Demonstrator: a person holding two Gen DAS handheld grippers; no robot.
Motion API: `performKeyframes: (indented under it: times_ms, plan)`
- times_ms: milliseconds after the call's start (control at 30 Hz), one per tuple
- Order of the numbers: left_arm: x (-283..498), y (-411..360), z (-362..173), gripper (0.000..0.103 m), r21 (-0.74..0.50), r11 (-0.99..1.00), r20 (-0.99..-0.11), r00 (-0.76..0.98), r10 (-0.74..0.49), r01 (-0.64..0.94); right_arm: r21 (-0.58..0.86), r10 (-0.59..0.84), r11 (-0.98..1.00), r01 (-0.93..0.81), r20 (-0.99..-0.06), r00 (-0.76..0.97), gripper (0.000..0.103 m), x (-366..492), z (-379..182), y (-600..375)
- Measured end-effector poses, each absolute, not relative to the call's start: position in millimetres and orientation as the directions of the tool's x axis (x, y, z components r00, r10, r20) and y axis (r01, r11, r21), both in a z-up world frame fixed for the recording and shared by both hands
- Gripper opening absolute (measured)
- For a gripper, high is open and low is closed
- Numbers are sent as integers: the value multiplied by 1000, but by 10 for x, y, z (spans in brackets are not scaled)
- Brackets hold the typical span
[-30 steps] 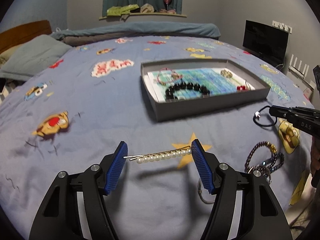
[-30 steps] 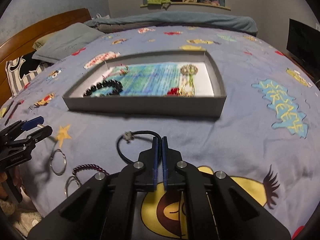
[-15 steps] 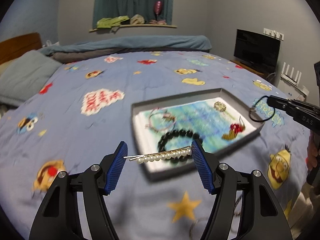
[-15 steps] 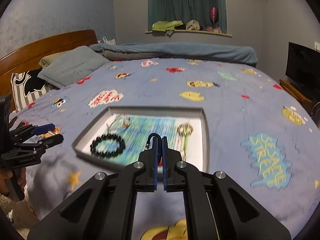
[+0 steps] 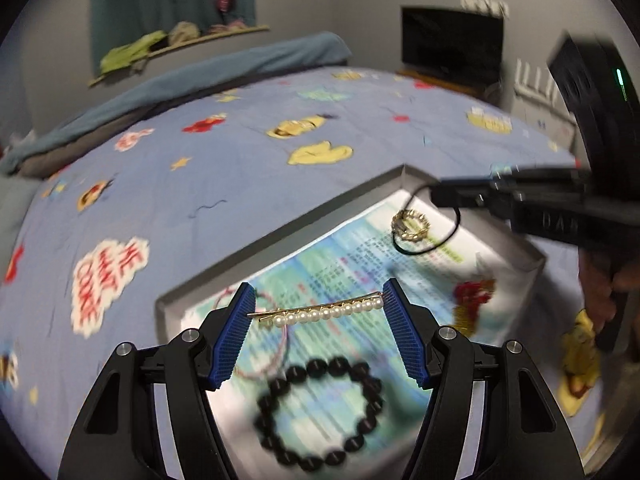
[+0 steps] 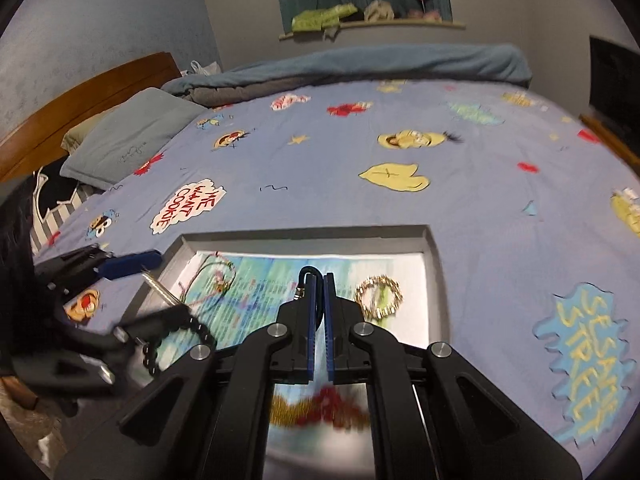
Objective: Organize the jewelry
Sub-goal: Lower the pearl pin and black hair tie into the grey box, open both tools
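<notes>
Over the grey tray (image 5: 280, 236), mid-frame, both tools are now carried from the bedspread: left gripper (image 5: 320, 312) clamped endwise on pearl hairpin (image 5: 320, 314), right gripper (image 6: 319, 280) pinching black cord loop (image 5: 428, 246); release is next.

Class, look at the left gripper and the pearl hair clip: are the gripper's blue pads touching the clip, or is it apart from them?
Touching. In the left wrist view the pearl hair clip spans the left gripper, each end pressed against a blue pad, held in the air above the tray.
</notes>
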State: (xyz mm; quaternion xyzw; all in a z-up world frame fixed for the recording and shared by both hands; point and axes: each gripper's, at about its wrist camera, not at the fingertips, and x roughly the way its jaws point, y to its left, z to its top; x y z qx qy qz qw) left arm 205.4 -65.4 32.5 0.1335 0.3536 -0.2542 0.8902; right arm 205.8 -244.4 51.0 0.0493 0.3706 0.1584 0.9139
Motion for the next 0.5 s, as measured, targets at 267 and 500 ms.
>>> performKeyframes:
  times_ms: [267, 500]
  plan:
    - [2583, -770, 83, 67, -20, 833, -783, 510, -357, 554, 183, 279, 958, -219, -758, 590, 4, 2532, 331, -2373]
    - [2767, -850, -104, 67, -33, 837, -830, 452, -327, 546, 144, 233, 969, -200, -801, 552, 4, 2657, 176, -2317]
